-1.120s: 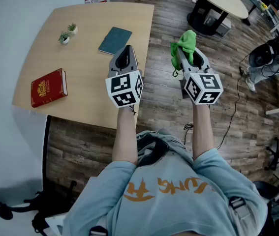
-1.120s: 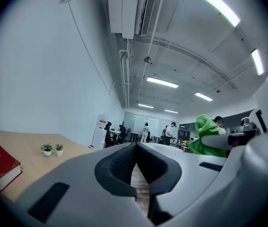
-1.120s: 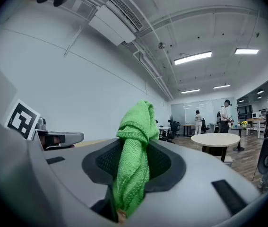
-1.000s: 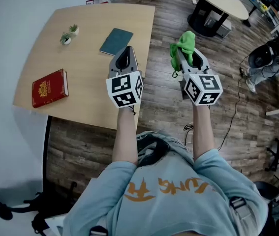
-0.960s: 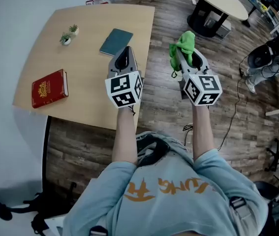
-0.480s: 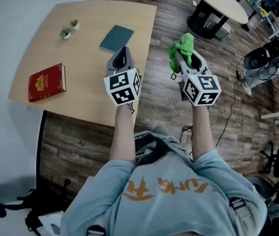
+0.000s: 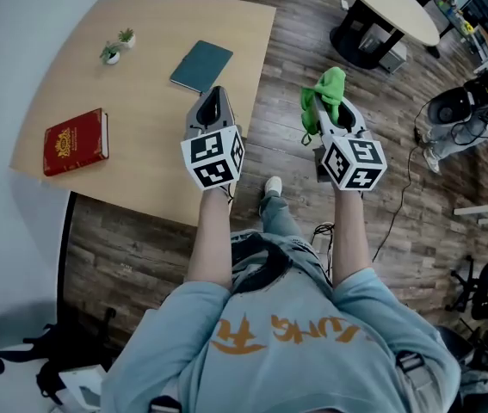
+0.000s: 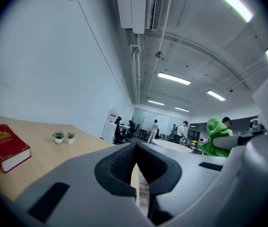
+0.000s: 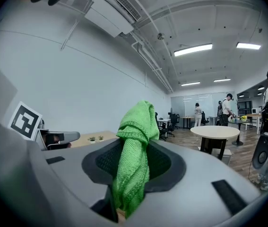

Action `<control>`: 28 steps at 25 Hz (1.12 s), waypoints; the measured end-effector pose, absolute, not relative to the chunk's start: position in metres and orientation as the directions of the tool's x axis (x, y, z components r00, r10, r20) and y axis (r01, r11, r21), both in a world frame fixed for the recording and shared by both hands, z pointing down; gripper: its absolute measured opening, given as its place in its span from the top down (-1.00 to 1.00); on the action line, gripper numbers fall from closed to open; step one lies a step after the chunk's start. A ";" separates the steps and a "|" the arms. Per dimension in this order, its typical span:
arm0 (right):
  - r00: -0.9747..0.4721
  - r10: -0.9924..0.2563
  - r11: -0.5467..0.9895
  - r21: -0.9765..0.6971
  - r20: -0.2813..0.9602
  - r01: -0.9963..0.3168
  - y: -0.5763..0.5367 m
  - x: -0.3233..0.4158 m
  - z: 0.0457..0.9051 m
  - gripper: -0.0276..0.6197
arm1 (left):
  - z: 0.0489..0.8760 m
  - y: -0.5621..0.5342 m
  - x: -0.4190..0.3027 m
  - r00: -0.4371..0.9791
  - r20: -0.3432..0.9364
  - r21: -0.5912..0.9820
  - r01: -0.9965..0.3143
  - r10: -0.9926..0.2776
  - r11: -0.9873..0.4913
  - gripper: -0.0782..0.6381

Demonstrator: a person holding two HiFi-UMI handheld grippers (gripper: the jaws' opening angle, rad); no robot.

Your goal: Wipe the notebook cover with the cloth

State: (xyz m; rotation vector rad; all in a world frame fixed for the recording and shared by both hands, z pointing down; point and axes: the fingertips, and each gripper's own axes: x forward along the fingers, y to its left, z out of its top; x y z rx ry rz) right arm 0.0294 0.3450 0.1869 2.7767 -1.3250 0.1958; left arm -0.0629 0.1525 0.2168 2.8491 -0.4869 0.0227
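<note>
Two grippers are held up side by side. The left gripper (image 7: 214, 98), jaws pressed together on nothing, is above the table's (image 7: 140, 157) right edge. The right gripper (image 7: 330, 113), off the table over the wood floor, clamps a green cloth (image 7: 329, 85). The teal notebook (image 7: 200, 65) lies near the far right corner, a red book (image 7: 75, 141) near the left edge.
</note>
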 end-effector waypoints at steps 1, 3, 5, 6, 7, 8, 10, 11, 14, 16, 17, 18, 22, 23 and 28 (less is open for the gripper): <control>0.614 -0.777 -0.621 -0.009 0.141 -0.784 0.340 0.034 0.189 0.55 | 0.220 0.146 -0.063 0.934 0.063 0.244 -0.356 -0.351 -0.902 0.74; 0.586 -0.797 -0.595 -0.022 0.148 -0.803 0.328 0.043 0.195 0.55 | 0.226 0.128 -0.064 0.910 0.080 0.251 -0.414 -0.407 -0.875 0.74; 0.555 -0.817 -0.566 -0.032 0.157 -0.824 0.316 0.054 0.201 0.55 | 0.231 0.116 -0.060 0.891 0.095 0.256 -0.454 -0.445 -0.854 0.74; 0.541 -0.826 -0.553 -0.038 0.162 -0.832 0.310 0.062 0.204 0.55 | 0.233 0.112 -0.056 0.885 0.101 0.256 -0.465 -0.455 -0.847 0.74; 0.527 -0.834 -0.541 -0.049 0.166 -0.840 0.305 0.070 0.208 0.55 | 0.236 0.110 -0.051 0.881 0.106 0.253 -0.473 -0.461 -0.844 0.74; 0.515 -0.840 -0.531 -0.065 0.170 -0.845 0.300 0.079 0.213 0.55 | 0.240 0.109 -0.046 0.878 0.113 0.248 -0.478 -0.465 -0.843 0.74; 0.493 -0.851 -0.515 -0.103 0.182 -0.851 0.289 0.098 0.225 0.55 | 0.252 0.106 -0.034 0.872 0.137 0.237 -0.489 -0.469 -0.839 0.74; 0.480 -0.857 -0.505 -0.123 0.190 -0.854 0.282 0.107 0.232 0.55 | 0.260 0.104 -0.029 0.867 0.157 0.232 -0.498 -0.473 -0.836 0.74; 0.423 -0.879 -0.465 -0.198 0.220 -0.863 0.259 0.128 0.263 0.55 | 0.289 0.093 -0.016 0.837 0.235 0.193 -0.538 -0.493 -0.821 0.74; 0.388 -0.886 -0.448 -0.249 0.254 -0.859 0.252 0.144 0.290 0.55 | 0.307 0.091 -0.002 0.814 0.289 0.156 -0.560 -0.504 -0.814 0.74; 0.374 -0.886 -0.444 -0.269 0.273 -0.855 0.251 0.154 0.303 0.55 | 0.315 0.090 0.007 0.803 0.313 0.138 -0.567 -0.508 -0.812 0.74; 0.361 -0.886 -0.441 -0.286 0.291 -0.851 0.249 0.165 0.314 0.55 | 0.321 0.088 0.015 0.792 0.332 0.124 -0.576 -0.513 -0.808 0.74; 0.341 -0.879 -0.445 -0.319 0.332 -0.837 0.239 0.215 0.338 0.55 | 0.334 0.076 0.044 0.752 0.377 0.136 -0.623 -0.541 -0.770 0.74; 0.342 -0.878 -0.448 -0.327 0.334 -0.832 0.237 0.228 0.339 0.55 | 0.336 0.076 0.053 0.750 0.382 0.160 -0.629 -0.540 -0.760 0.74; 0.287 -0.894 -0.405 -0.346 0.343 -0.847 0.213 0.269 0.344 0.55 | 0.343 0.079 0.086 0.741 0.392 0.259 -0.658 -0.545 -0.707 0.74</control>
